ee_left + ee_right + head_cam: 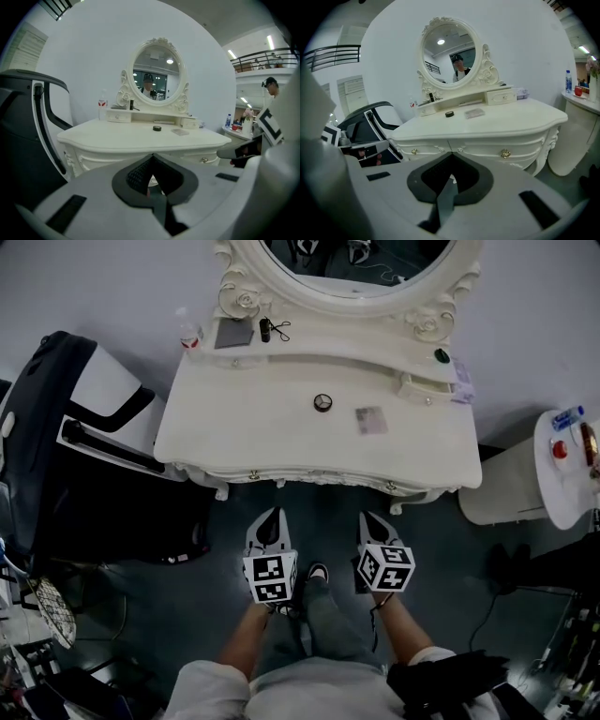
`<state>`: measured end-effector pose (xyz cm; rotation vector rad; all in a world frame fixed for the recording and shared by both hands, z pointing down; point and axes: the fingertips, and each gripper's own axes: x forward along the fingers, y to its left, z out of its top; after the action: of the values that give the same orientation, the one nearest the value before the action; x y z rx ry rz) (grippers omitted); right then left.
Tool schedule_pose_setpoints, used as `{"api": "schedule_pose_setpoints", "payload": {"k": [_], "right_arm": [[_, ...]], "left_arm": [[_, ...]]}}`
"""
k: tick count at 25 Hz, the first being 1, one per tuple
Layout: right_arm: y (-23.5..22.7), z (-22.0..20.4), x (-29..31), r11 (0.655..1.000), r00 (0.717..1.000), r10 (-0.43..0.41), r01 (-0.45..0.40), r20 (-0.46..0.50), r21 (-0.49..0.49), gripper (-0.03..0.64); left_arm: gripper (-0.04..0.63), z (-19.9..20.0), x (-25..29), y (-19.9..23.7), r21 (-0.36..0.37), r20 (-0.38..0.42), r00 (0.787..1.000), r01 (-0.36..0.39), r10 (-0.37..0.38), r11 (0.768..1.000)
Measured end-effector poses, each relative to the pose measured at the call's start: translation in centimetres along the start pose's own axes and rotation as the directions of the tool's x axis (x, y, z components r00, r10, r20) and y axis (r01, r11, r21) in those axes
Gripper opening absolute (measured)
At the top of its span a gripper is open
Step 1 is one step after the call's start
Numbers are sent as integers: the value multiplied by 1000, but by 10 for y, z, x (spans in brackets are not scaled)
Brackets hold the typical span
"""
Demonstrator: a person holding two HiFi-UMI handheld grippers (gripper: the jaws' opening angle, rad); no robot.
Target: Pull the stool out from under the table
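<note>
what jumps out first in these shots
An ornate white dressing table fills the middle, its oval mirror rising at the back. In front of it the left gripper and right gripper hang side by side, both shut and empty. A black-and-white chair sits at the table's left.

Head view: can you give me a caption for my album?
Left hand-held gripper and right hand-held gripper, both shut, point at a white table with a mirror.

The floor [187, 601] before the front edge of the tabletop [281, 427] is free to pass. A black chair [56, 456] crowds its left corner; a round side table [548, 491] stands near its right corner.
</note>
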<state>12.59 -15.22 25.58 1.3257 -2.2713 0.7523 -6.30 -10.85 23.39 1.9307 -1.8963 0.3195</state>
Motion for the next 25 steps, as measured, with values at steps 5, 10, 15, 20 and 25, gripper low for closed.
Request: {"api": "schedule_pose_setpoints", "payload": {"k": [5,10,15,20,25], "right_arm": [[-9,-48,48,1000,1000,5,-4,31,-13,-2],[-28,-117,104,999,999,-2,4,36,-46,-2],[-47,-163,161,996,995,-2,11,99,-87,-2],[-70,-211,220,990,985,13,12,169,-144,-2],[-102,-256,261,992,970,-12,43,243,-122,-2]], "left_arm": [[-6,-66,37,26,-16,-3,1000,-19,19,1000],[-6,-148,76,54,-73,13,999,-50,51,996],[-6,-215,122,75,-75,71,997,-29,34,997],[-6,-277,167,97,-98,148,988,-32,46,995],[-6,-333,209,114,-98,184,981,-35,53,995]]}}
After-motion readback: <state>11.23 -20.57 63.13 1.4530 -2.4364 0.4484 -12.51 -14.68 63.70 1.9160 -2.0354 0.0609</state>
